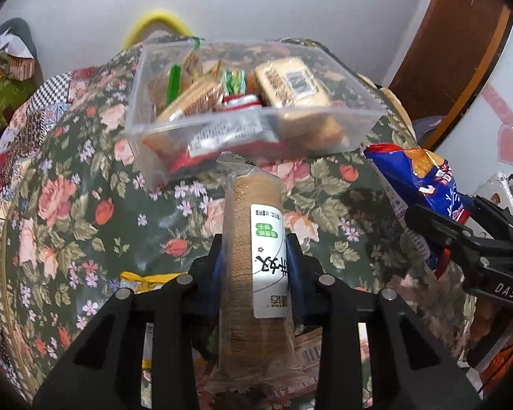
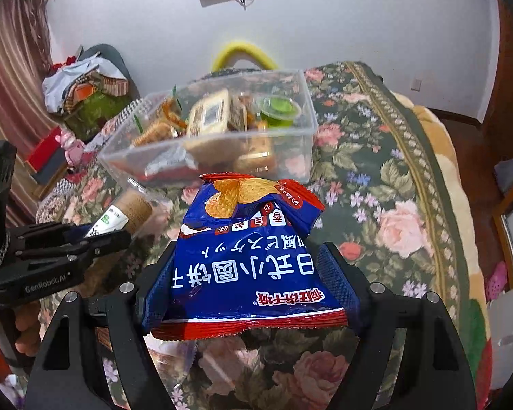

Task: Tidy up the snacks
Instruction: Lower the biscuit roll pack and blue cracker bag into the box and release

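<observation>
My left gripper (image 1: 254,259) pinches the biscuit roll (image 1: 253,239) and my right gripper (image 2: 253,273) pinches the blue bag (image 2: 249,259), both raised toward the clear box (image 1: 256,126) for dropping in.

White wall (image 2: 359,17); floral bedspread (image 2: 376,171); wood door (image 1: 455,51).

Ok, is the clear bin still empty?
No: the clear bin already holds several wrapped snacks, while the left tongs grip a biscuit roll short of it.
</observation>
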